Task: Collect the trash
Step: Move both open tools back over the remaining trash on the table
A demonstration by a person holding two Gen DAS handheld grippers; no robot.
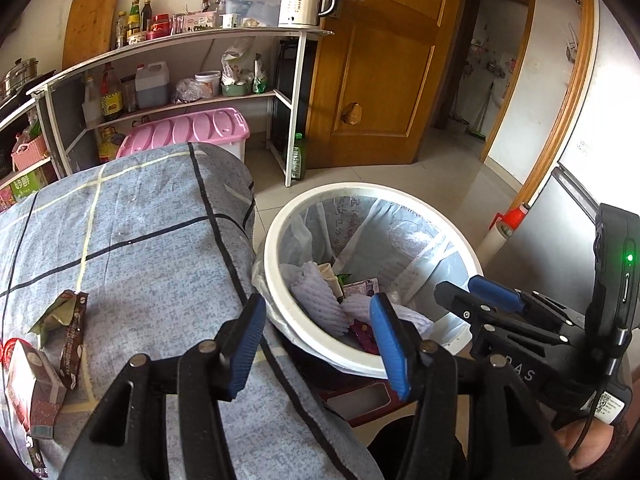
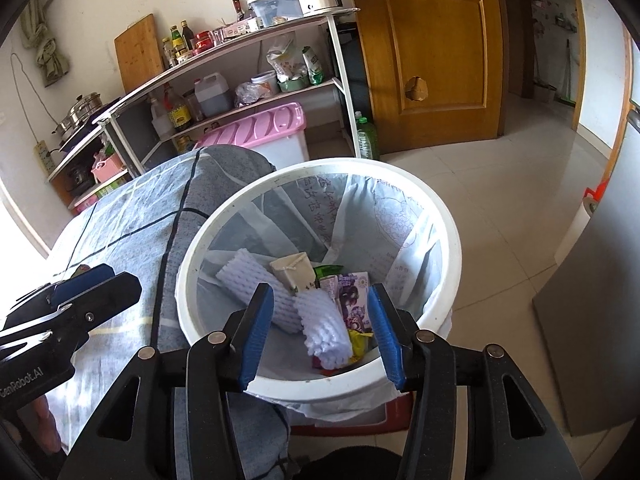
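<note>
While both my grippers hang open and empty, trash lies in the lined white bin (image 2: 448, 240) beside the cloth-covered table (image 1: 152, 216): foam sleeves (image 2: 324, 320) and cartons. Wrappers (image 1: 68, 320) remain at the table's left edge. The left gripper (image 1: 320, 344) reads "GenRobot.AI"; the right gripper's (image 2: 320, 332) lettering is partly hidden.

A home kitchen: shelving (image 1: 192, 40) with sauce bottles (image 1: 136, 16), an electric kettle (image 1: 306, 0), wooden door (image 1: 384, 60).
</note>
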